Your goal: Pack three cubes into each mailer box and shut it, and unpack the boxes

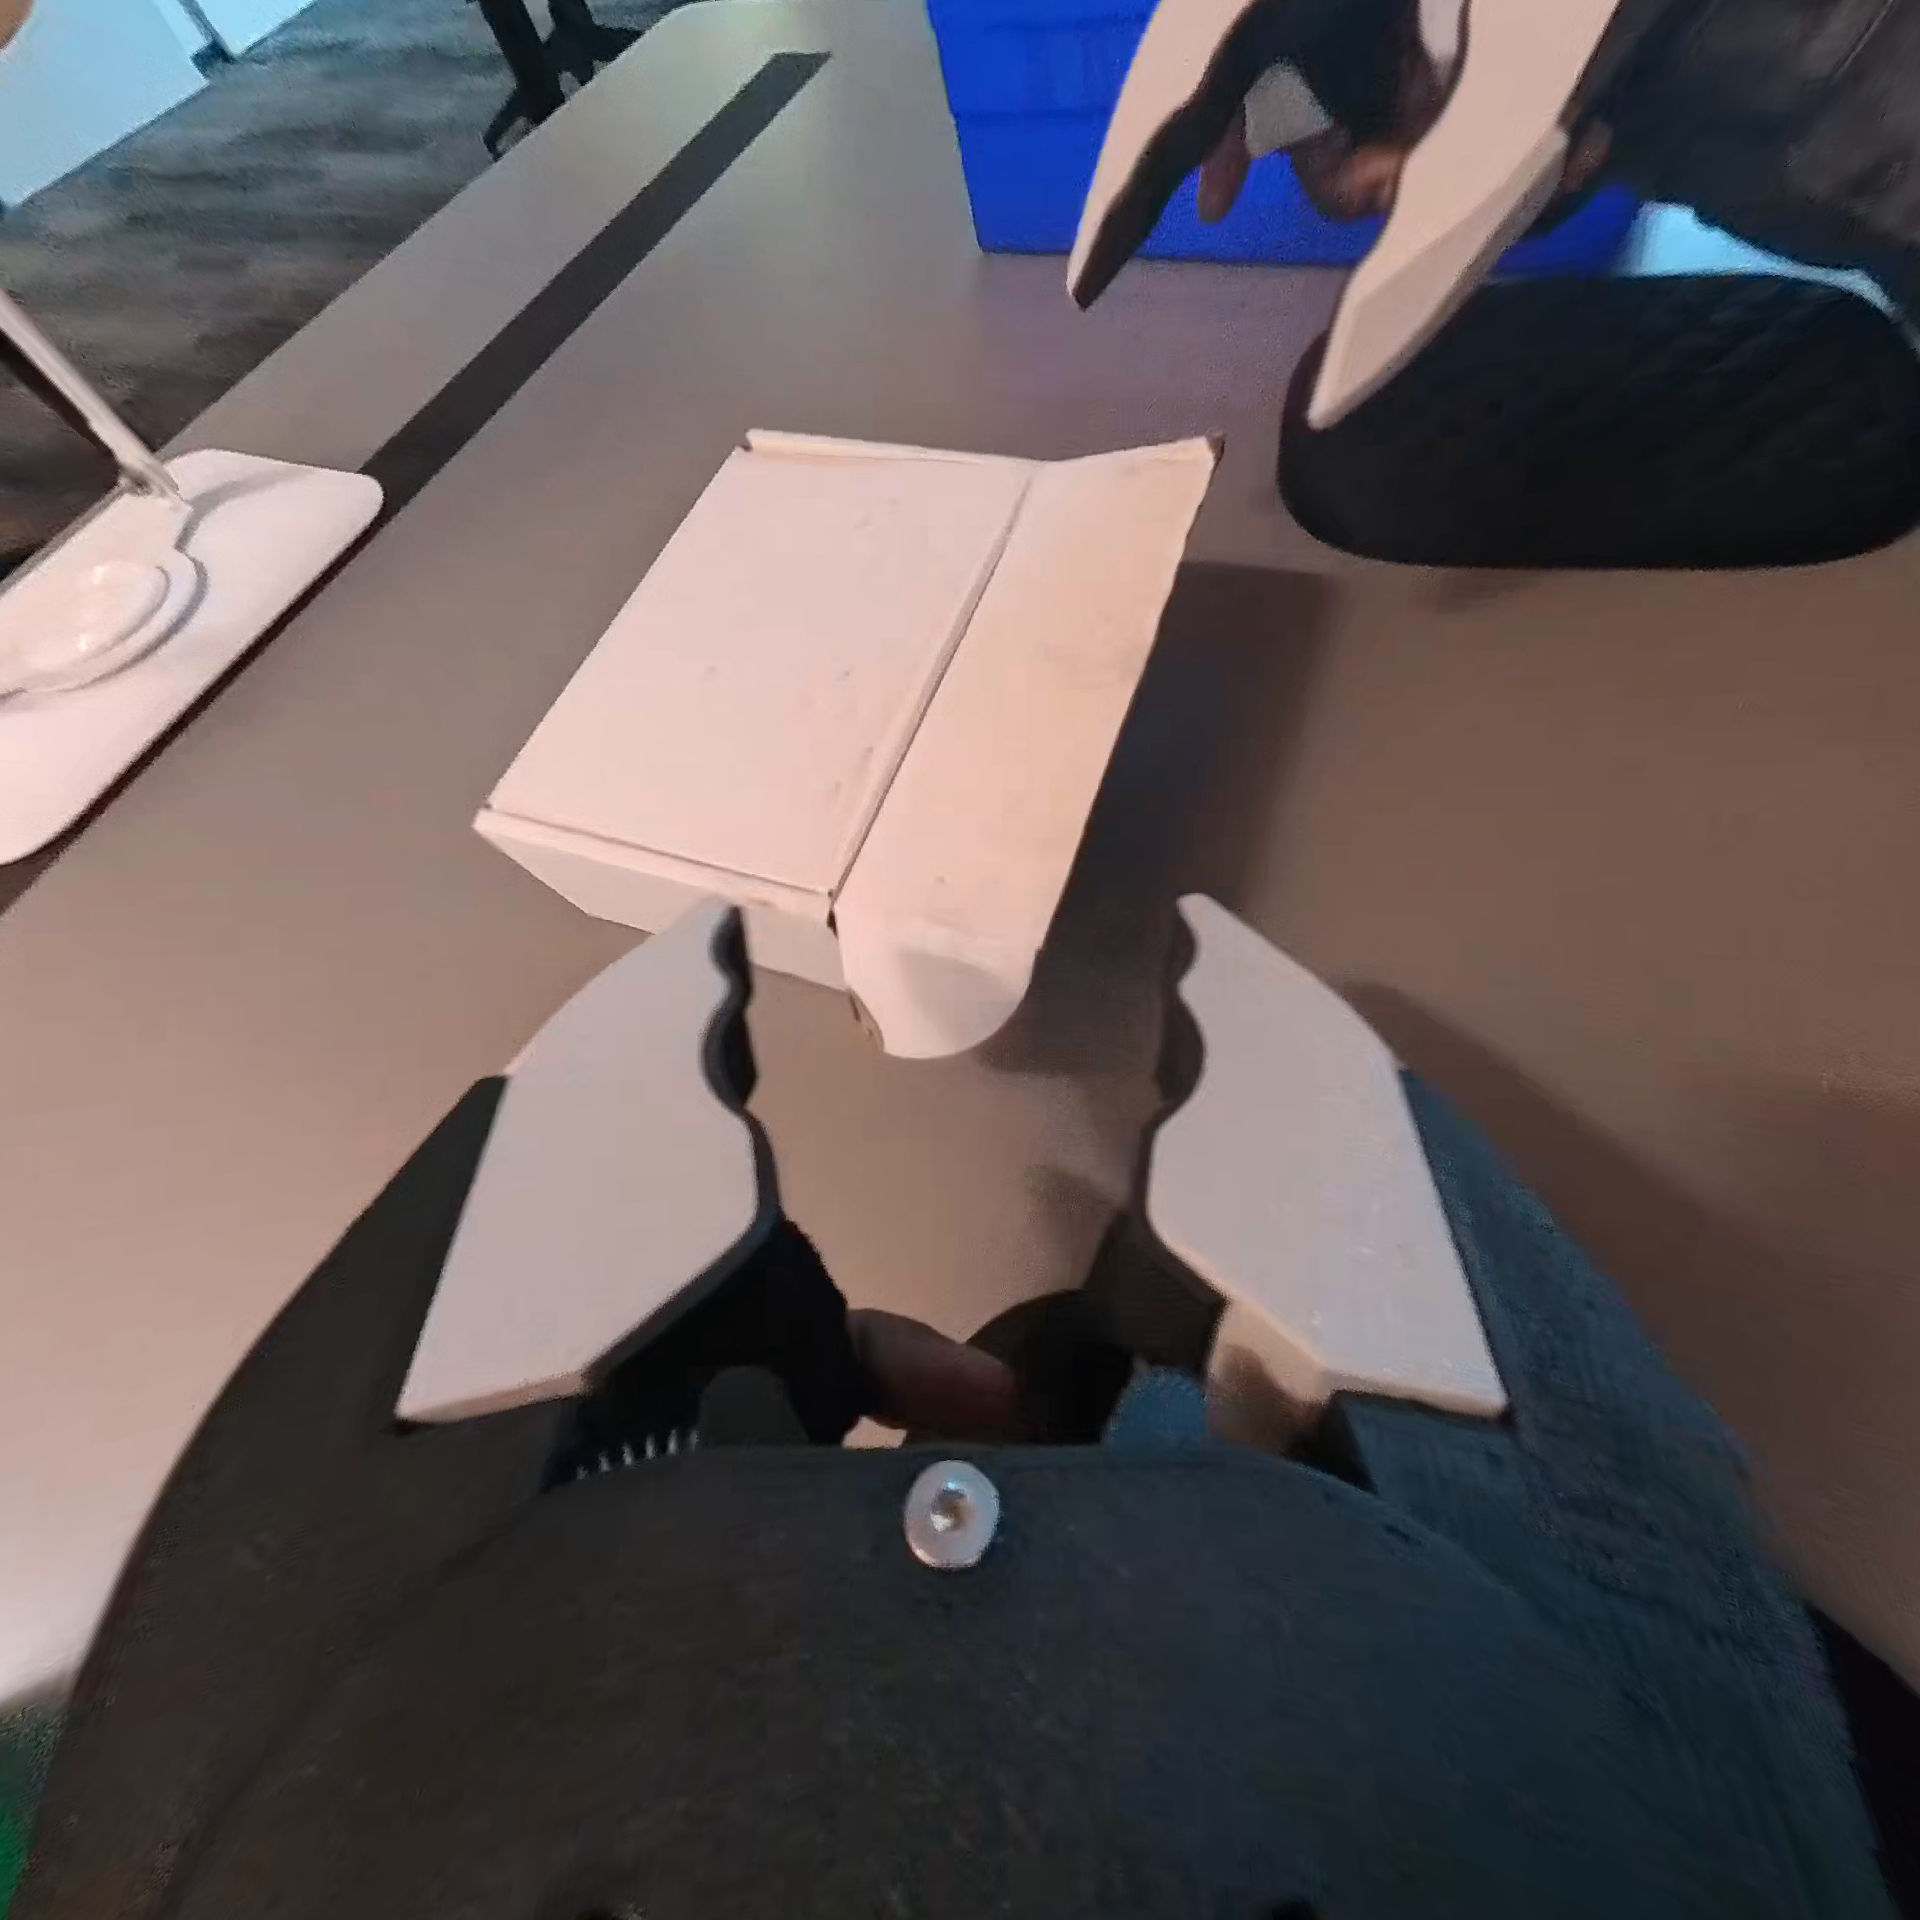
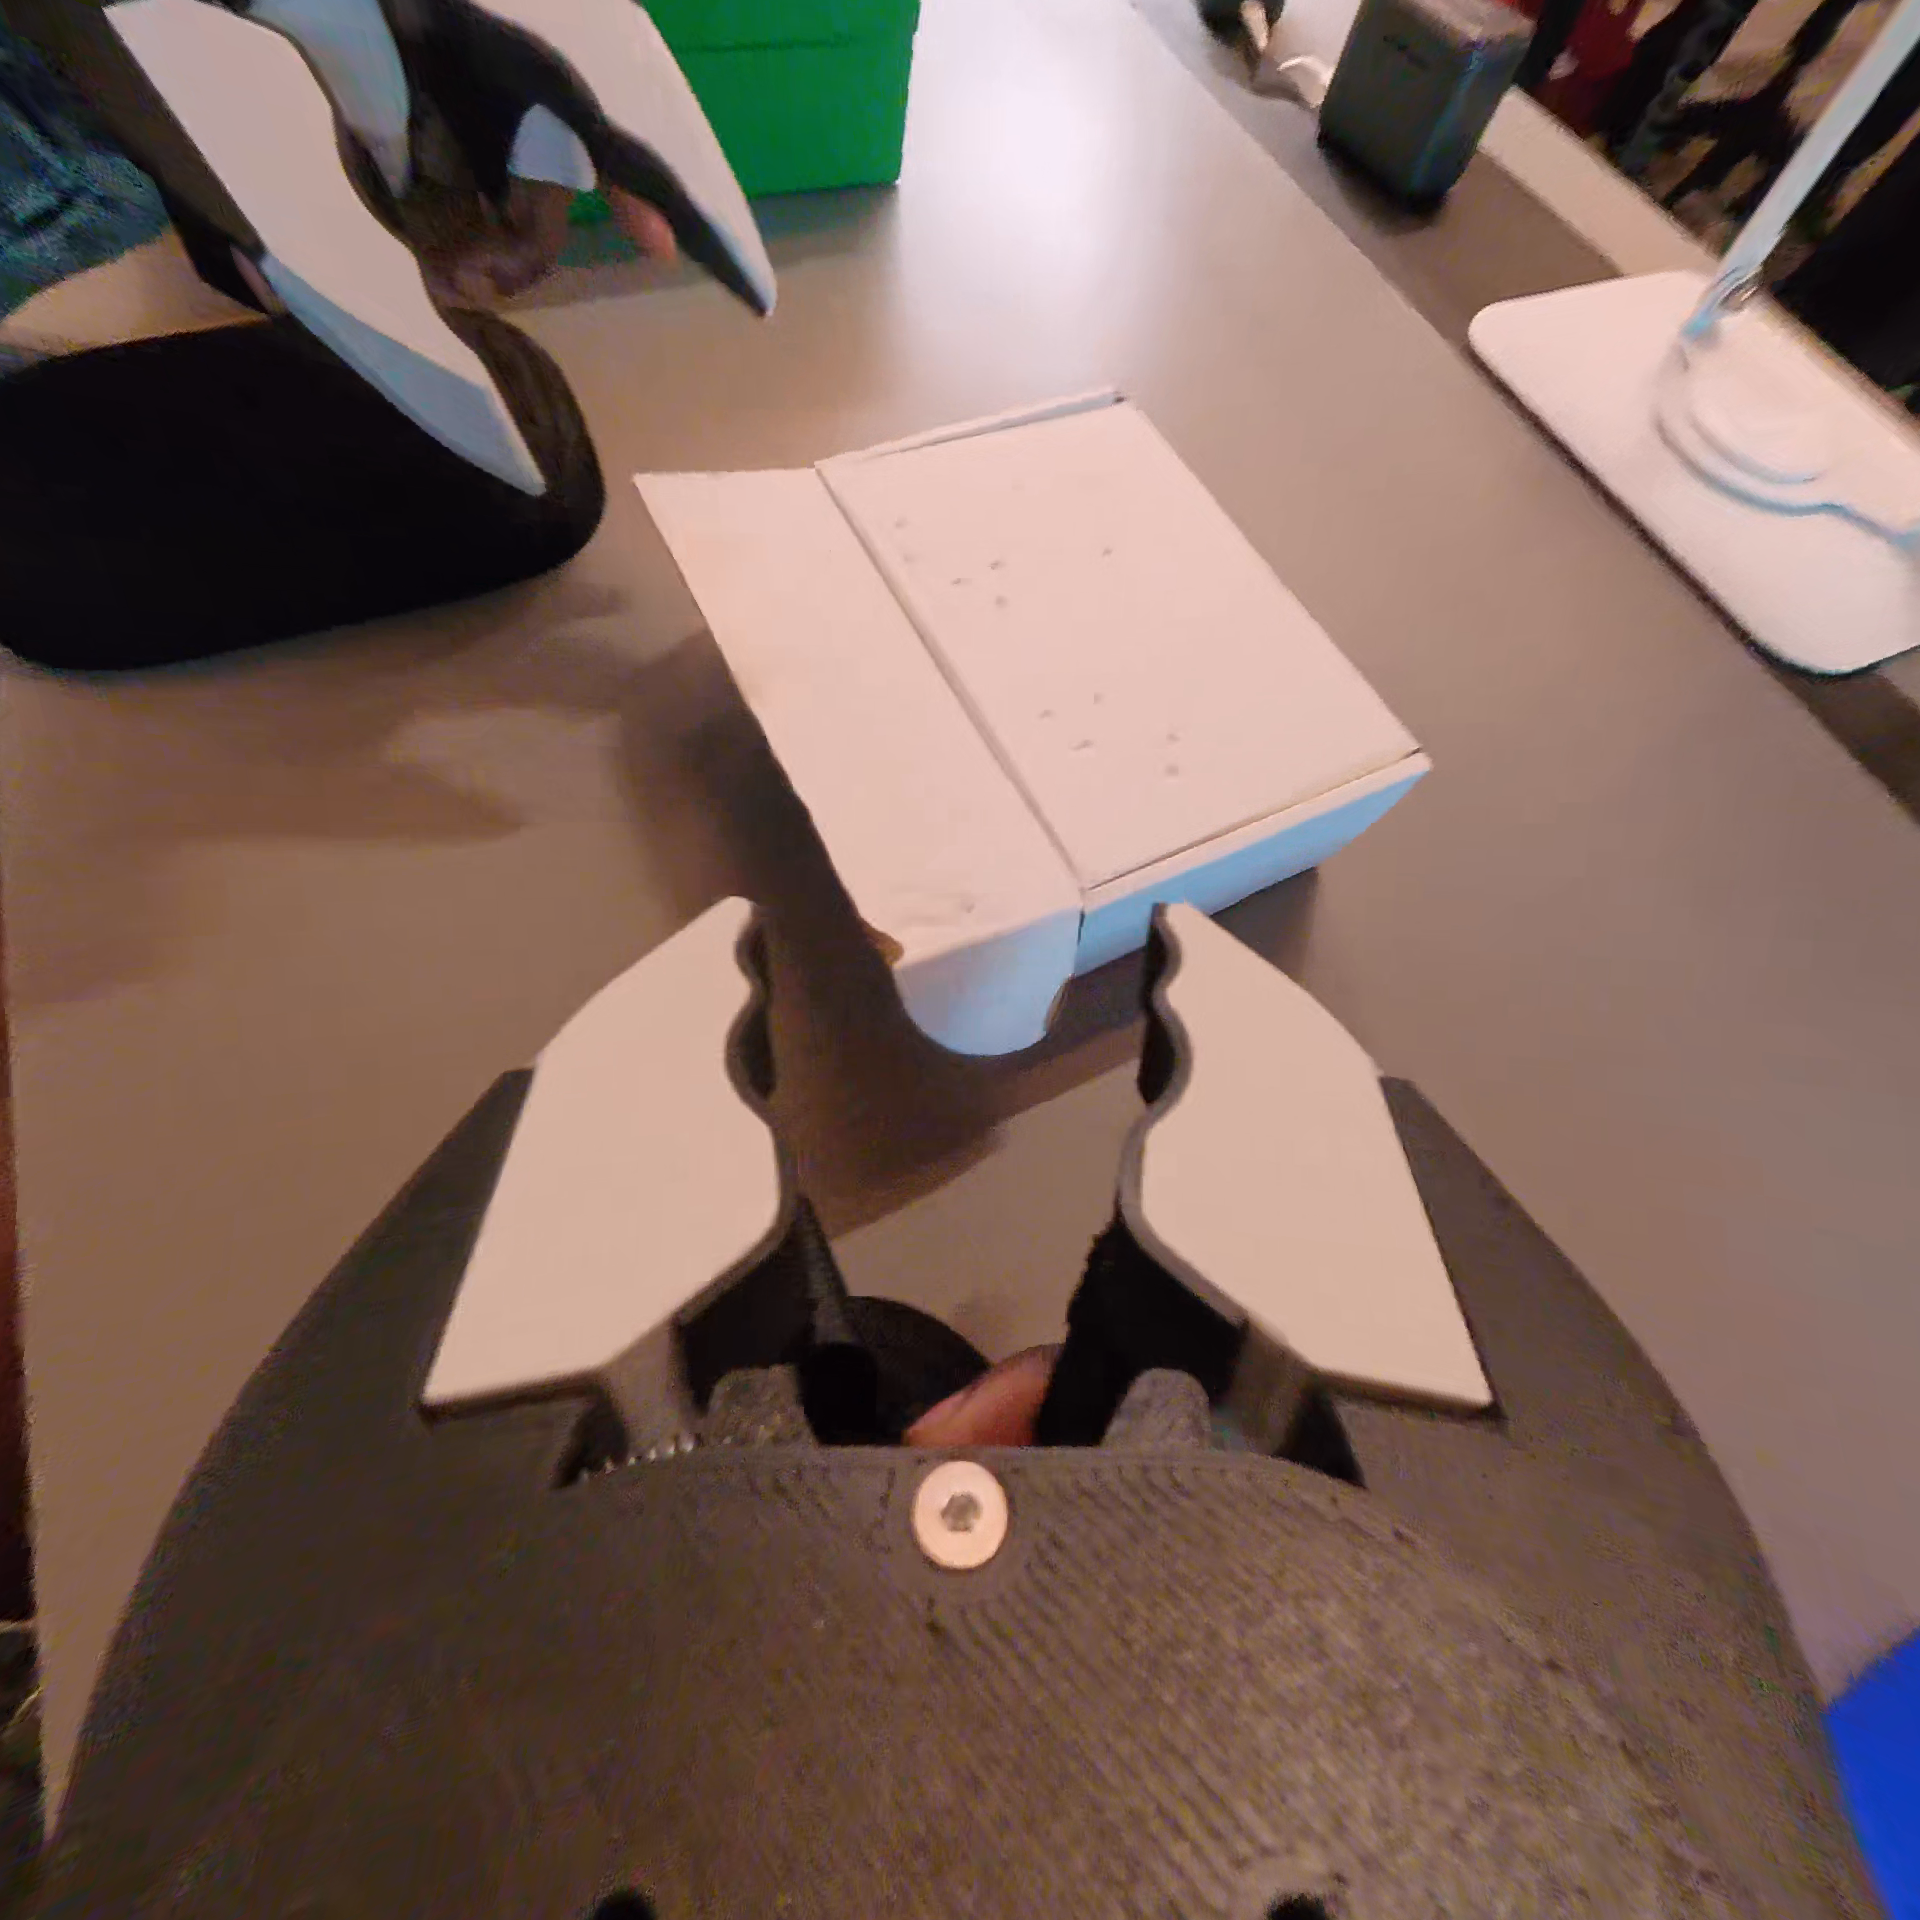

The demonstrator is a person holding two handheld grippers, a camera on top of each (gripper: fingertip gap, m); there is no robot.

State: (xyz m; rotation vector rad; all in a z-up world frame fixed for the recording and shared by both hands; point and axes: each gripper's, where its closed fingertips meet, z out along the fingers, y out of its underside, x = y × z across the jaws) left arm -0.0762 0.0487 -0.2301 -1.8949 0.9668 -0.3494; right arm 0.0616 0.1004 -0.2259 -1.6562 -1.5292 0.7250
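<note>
A white cardboard mailer box (image 1: 790, 665) lies on the grey table, its lid down on the body. The lid's front flap (image 1: 997, 727) sticks out past the body instead of being tucked in. The box also shows in the right wrist view (image 2: 1122, 665), with the flap (image 2: 883, 748) on its left. My left gripper (image 1: 956, 914) is open and empty, just short of the box's near end. My right gripper (image 2: 951, 920) is open and empty at the opposite end. Each gripper shows far off in the other's view (image 1: 1205, 353) (image 2: 655, 400). No cubes are in sight.
A blue bin (image 1: 1039, 125) stands behind the box in the left wrist view. A green bin (image 2: 800, 94) stands behind it in the right wrist view. A white lamp base (image 1: 156, 644) (image 2: 1704, 457) lies beside the box. A black rounded object (image 1: 1621, 436) sits on the other side. A dark container (image 2: 1423, 94) is at the back.
</note>
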